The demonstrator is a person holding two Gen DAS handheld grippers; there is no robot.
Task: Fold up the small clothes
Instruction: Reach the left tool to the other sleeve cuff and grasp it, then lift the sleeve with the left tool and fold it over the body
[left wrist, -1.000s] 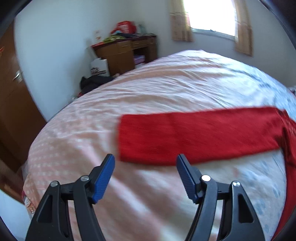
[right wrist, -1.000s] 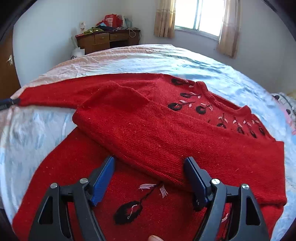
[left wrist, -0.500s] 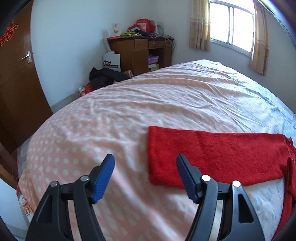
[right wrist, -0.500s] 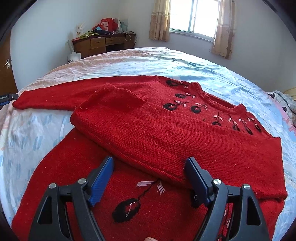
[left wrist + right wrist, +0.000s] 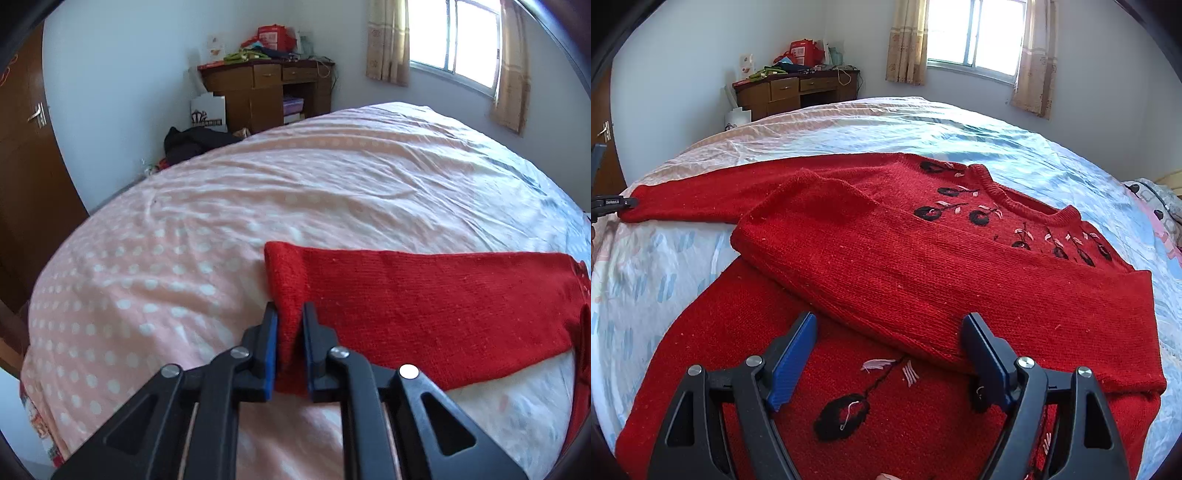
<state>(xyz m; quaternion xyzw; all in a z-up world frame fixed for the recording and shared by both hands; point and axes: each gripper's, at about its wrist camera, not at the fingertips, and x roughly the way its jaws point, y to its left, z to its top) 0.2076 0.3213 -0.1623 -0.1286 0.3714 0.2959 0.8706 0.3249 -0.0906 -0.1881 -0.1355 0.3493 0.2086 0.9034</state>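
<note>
Garment: my red knitted sweater with black and pink embroidered flowers (image 5: 923, 266) lies flat on the bed (image 5: 258, 192), chest up, neckline toward the window.
Near sleeve: already folded across the chest (image 5: 886, 266), resting on the body.
Far sleeve: the outstretched red sleeve (image 5: 424, 306) runs out over the pink dotted sheet, cuff end toward my left side.
Left gripper (image 5: 290, 332): clamped on the cuff edge of that sleeve; the knit is bunched up between the blue pads, jaws almost together.
Right gripper (image 5: 888, 354): jaws wide apart, holding nothing, hovering low over the sweater's lower front; I cannot tell whether it touches the knit.
Step, as I judge it: carry the pinched cuff over onto the chest to match the other sleeve.
Risk, grip: only a narrow fold of cuff is held; a quick pull could slide it out.
Risk, drag: nothing pins the body, so hauling the sleeve may shift the whole sweater and disturb the folded sleeve.
Risk, stretch: loose knit may lengthen and land crooked or twisted.
</note>
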